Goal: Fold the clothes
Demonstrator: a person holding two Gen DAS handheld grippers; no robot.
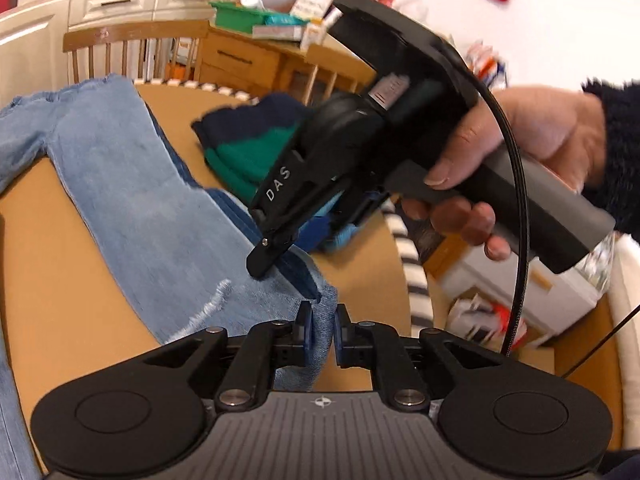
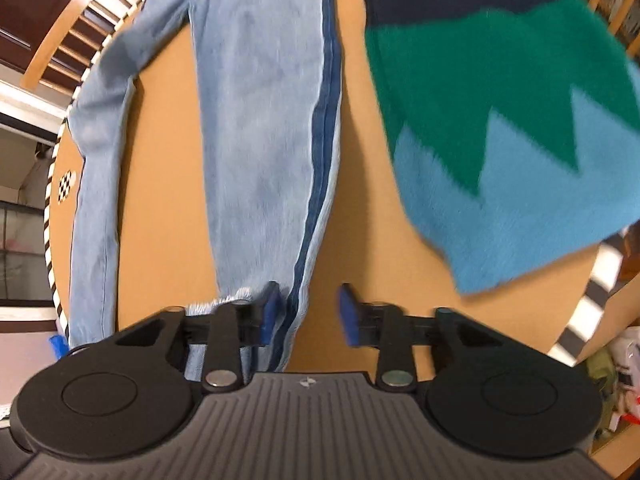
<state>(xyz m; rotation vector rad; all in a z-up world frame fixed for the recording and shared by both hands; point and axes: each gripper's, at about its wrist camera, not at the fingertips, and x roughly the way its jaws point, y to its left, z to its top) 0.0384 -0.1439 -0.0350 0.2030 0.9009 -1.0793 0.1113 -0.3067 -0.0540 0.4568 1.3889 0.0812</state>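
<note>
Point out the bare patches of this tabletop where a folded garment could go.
Bare wood shows between the jeans and the folded sweater, widening toward the right gripper. A narrower strip lies between the jeans' two legs. The table is crowded on its right side under the sweater.

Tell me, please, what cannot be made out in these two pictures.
1. Left wrist view: the right gripper hides most of the sweater.
2. Right wrist view: the top edge cuts off the far end of the jeans.
3. Left wrist view: the left gripper covers the jeans below its pads.
4. Left wrist view: lettering on the boxes is blurred and too small.
</note>
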